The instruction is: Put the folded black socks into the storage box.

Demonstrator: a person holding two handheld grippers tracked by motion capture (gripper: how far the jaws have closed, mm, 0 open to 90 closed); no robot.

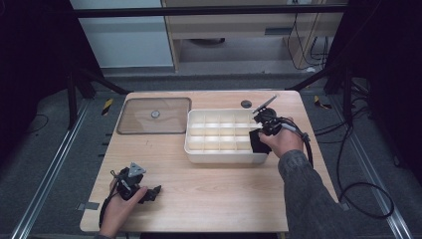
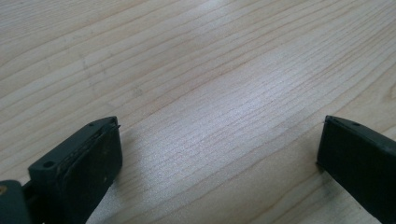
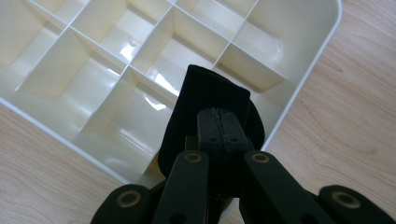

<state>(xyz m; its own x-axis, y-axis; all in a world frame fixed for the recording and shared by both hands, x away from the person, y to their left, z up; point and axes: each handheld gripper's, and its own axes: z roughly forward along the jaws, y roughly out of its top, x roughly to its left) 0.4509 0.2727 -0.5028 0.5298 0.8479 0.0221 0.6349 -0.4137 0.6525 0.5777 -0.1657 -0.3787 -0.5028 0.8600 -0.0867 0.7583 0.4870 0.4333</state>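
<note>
A white tray (image 1: pixel 219 158) split into several empty compartments sits right of the table's middle. My right gripper (image 1: pixel 261 135) hangs over the tray's near right corner, shut on a folded black cloth (image 1: pixel 256 143). In the right gripper view the jaws (image 3: pixel 219 116) pinch the black cloth (image 3: pixel 205 88) above the compartments by the tray's rim (image 3: pixel 322 56). My left gripper (image 1: pixel 153 192) rests low at the table's near left, held by a hand. Its jaws (image 2: pixel 219 144) stand open over bare wood with nothing between them.
A clear flat lid (image 1: pixel 154 115) with a small round knob lies at the back left of the wooden table (image 1: pixel 209 194). A small dark disc (image 1: pixel 246 104) sits behind the tray. Cables trail off the right edge.
</note>
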